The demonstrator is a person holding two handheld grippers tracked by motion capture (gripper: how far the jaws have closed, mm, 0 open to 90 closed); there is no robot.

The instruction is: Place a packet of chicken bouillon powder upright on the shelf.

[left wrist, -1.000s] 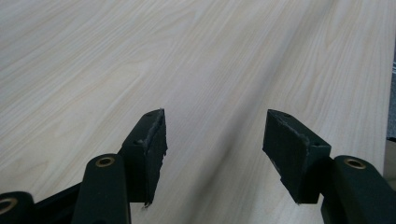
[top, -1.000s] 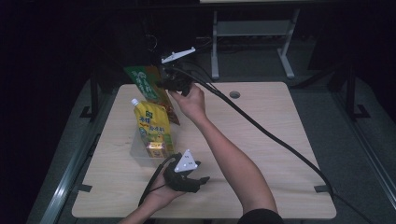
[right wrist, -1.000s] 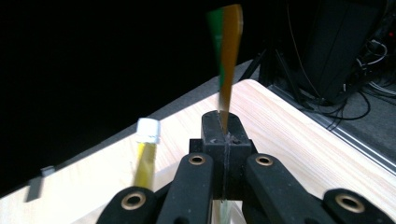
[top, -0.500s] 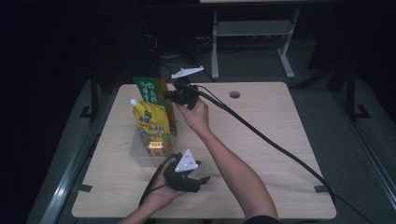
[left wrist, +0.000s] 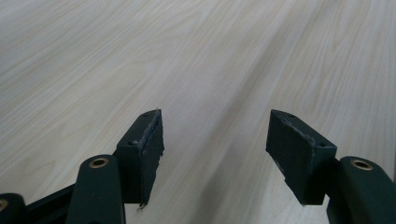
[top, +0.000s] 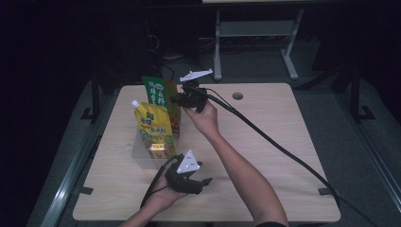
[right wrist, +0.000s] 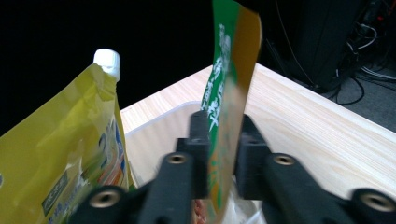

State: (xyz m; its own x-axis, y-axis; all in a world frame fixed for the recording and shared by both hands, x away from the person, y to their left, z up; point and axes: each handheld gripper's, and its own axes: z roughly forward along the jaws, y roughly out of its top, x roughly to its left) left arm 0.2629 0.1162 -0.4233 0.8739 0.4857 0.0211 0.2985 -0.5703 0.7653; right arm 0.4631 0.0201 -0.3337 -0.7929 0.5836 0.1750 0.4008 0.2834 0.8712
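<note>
A green snack pouch (top: 158, 94) (right wrist: 229, 70) stands upright in a clear plastic container (top: 142, 153) (right wrist: 159, 126), behind a yellow spouted pouch (top: 153, 125) (right wrist: 60, 154) with a white cap. My right gripper (top: 177, 100) (right wrist: 222, 126) reaches in from the right. Its jaws have just been opening, and the green pouch stands between the pads, which sit close on both sides. My left gripper (top: 205, 181) (left wrist: 215, 126) rests low over the bare table near the front edge. Its jaws have just been opening too, with nothing between them.
The light wooden table (top: 265, 118) has a small round hole (top: 237, 96) at the back. A thick black cable (top: 283, 151) trails from the right gripper across the table to the right. Dark floor and a metal stand lie beyond the far edge.
The right gripper has come down and toward the container with the green pouch, which now stands behind the yellow pouch. The left hand has stayed where it was.
</note>
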